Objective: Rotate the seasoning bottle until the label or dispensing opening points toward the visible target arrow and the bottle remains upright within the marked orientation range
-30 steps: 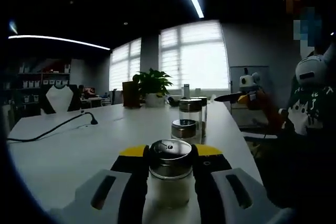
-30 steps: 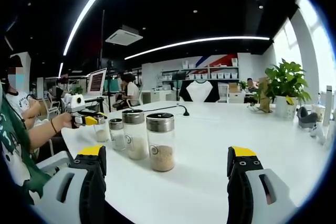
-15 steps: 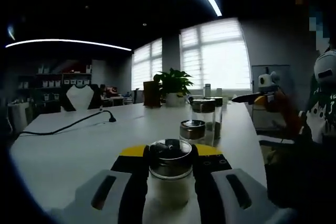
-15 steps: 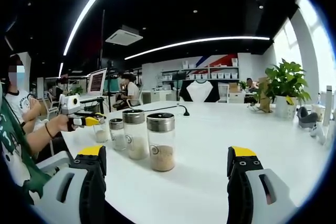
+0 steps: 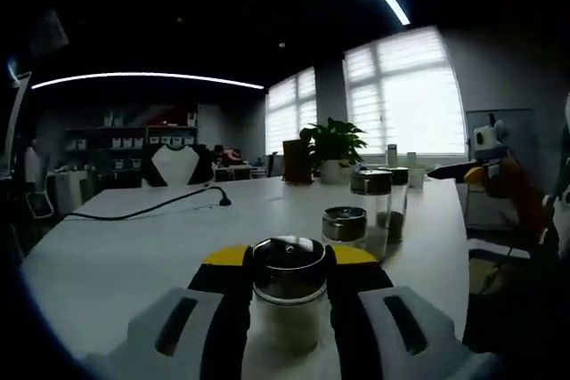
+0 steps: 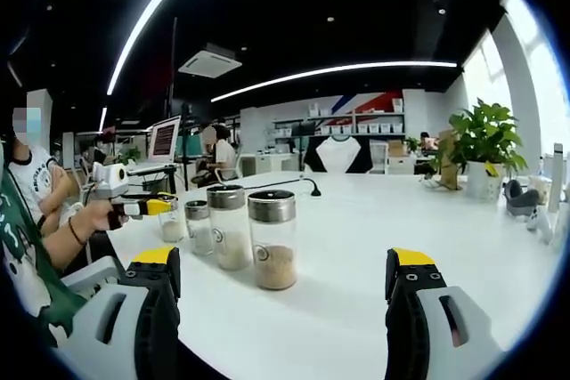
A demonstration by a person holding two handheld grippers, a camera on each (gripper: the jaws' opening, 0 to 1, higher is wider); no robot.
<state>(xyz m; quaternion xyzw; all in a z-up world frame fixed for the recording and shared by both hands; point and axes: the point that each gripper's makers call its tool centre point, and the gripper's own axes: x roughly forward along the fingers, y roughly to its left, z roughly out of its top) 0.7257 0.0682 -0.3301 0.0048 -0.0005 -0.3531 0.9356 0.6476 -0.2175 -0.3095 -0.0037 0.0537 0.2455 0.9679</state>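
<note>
Left gripper [image 5: 287,275] clamps seasoning bottle [image 5: 288,295] between jaws, bottle upright on near edge of white table [image 5: 134,246], metal cap on top. Three more jars [image 6: 233,229] stand in row farther along table. Right gripper [image 6: 283,280] jaws spread wide, nothing between, well apart from jars. Potted plant [image 6: 485,144] at far right.
</note>
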